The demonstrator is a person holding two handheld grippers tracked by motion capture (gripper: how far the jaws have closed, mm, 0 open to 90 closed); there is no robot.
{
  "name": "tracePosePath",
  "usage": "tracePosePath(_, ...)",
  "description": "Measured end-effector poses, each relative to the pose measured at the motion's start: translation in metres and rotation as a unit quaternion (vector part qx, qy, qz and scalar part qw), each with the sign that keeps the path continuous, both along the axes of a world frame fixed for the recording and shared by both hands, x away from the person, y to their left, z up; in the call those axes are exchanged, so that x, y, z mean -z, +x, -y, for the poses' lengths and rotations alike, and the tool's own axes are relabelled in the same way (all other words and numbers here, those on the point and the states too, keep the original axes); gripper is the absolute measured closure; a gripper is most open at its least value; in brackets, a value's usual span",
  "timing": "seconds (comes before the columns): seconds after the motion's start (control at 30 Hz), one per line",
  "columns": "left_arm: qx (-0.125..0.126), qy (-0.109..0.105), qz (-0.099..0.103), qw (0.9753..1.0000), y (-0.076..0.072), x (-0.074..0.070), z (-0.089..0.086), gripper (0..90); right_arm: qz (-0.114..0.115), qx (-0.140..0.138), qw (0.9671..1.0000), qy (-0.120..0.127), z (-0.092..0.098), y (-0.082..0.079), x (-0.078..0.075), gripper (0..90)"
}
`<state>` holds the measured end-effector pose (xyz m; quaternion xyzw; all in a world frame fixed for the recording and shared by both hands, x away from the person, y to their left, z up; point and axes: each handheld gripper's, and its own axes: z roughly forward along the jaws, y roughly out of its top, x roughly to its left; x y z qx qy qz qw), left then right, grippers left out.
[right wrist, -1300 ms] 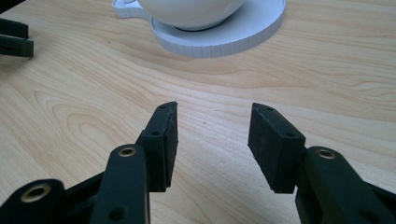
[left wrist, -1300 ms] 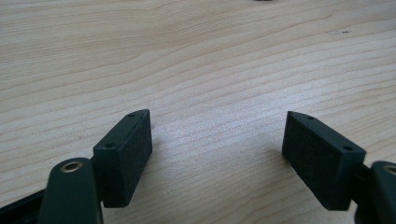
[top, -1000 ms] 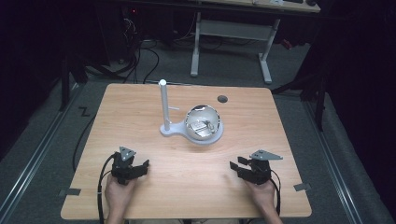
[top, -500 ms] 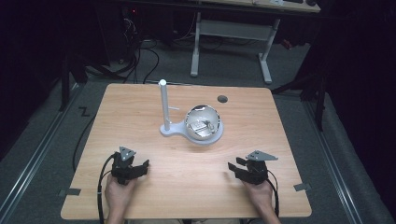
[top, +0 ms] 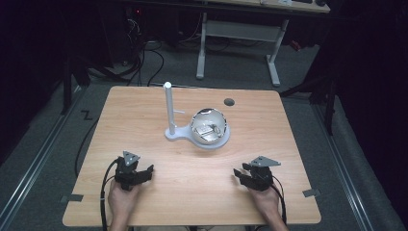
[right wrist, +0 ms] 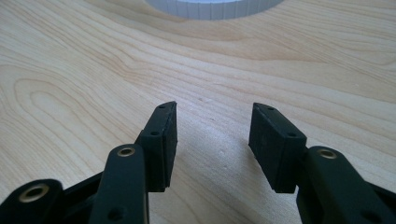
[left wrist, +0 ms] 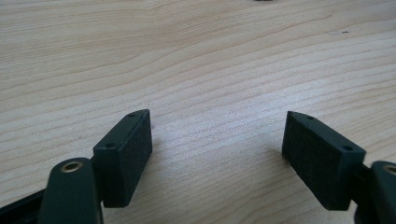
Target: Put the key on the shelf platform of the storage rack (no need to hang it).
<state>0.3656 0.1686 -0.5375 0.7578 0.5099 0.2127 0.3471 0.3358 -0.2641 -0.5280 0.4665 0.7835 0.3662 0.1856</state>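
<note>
In the middle of the table (top: 144, 202), a shiny bowl (top: 209, 128) is sitting on a white stand (top: 179, 134), just beside the stand's tall post (top: 168, 108). Something small is lying inside the bowl; I cannot tell what. The bowl is looking hard, smooth and slippery, and probably light, so pinching its thin rim seems best. Nearer the person than the bowl, the left gripper (top: 142, 173) and right gripper (top: 242, 174) are resting well apart, both with jaws open and holding nothing.

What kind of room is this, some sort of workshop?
Probably a lab or test room: a plain wooden table on a grey floor, loose cables behind it, a second desk frame, and dark surroundings.
</note>
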Motion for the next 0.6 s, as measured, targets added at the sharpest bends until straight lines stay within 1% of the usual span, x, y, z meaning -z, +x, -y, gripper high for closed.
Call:
tracePosePath(0.1, 0.0, 0.0, 0.0, 1.0, 0.0, 0.0, 0.0, 24.6, -0.003, 0.001, 1.0, -0.006, -0.0011, 0.0003, 0.0033, 51.4)
tracePosePath(0.23, 0.0, 0.001, 0.001, 1.0, -0.0001, 0.0001, 0.0002, 24.6, 0.003, -0.004, 0.9998, -0.021, -0.0035, -0.0003, 0.0035, 49.7)
tracePosePath(0.27, 0.0, 0.0, 0.001, 1.0, -0.0002, 0.0001, 0.0002, 24.6, 0.005, -0.005, 0.9996, -0.027, -0.0049, -0.0009, 0.0036, 48.9)
tracePosePath(0.3, 0.0, 0.001, 0.001, 1.0, -0.0003, 0.0001, 0.0002, 24.6, 0.009, -0.007, 0.9992, -0.039, -0.0071, -0.0018, 0.0037, 47.9)
tracePosePath(0.33, 0.0, 0.001, 0.001, 1.0, -0.0004, 0.0001, 0.0002, 24.5, 0.012, -0.007, 0.999, -0.043, -0.0086, -0.0026, 0.0037, 47.8)
tracePosePath(0.43, 0.0, 0.003, 0.001, 1.0, -0.0005, 0.0001, 0.0005, 24.4, 0.007, -0.006, 0.9992, -0.038, -0.0083, -0.0021, 0.0037, 46.3)
tracePosePath(0.6, 0.0, 0.003, 0.001, 1.0, -0.0005, 0.0001, 0.0005, 24.5, 0.007, -0.007, 0.9992, -0.038, -0.0086, -0.0019, 0.0038, 45.6)
